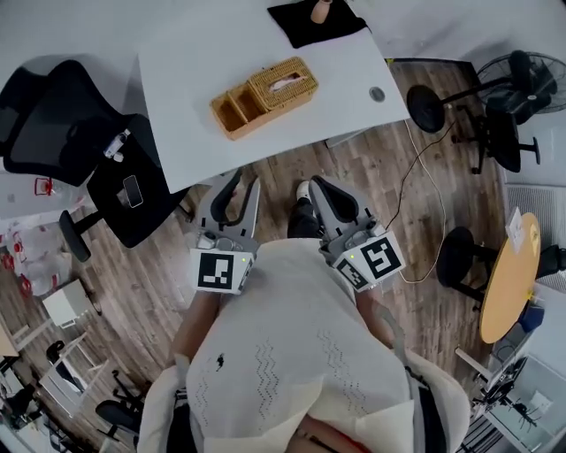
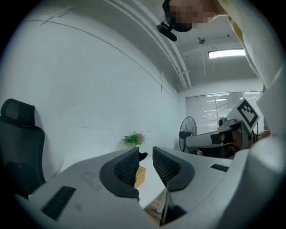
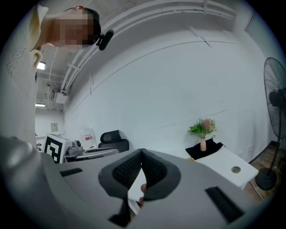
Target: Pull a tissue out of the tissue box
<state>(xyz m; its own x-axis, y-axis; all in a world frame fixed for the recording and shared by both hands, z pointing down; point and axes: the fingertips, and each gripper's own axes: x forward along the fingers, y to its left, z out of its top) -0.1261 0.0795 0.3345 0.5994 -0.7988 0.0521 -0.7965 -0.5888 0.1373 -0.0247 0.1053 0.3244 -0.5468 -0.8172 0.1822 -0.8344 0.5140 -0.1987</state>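
A woven tissue box (image 1: 265,95) stands on the white table (image 1: 186,106), with a white tissue (image 1: 285,82) showing in its top slot. Both grippers are held close to my body over the wooden floor, short of the table's near edge. The left gripper (image 1: 237,188) is open by a narrow gap with nothing in it. In the left gripper view, the left gripper (image 2: 146,150) frames the box (image 2: 140,175) far ahead between its pads. The right gripper (image 1: 334,195) is shut and empty; its tips meet in the right gripper view (image 3: 142,152).
A black cloth (image 1: 314,22) with a small vase lies at the table's far end. A black office chair (image 1: 62,115) with a phone (image 1: 133,190) on its seat stands to the left. A floor fan (image 1: 522,75), stool bases, a cable and a round yellow table (image 1: 511,279) are on the right.
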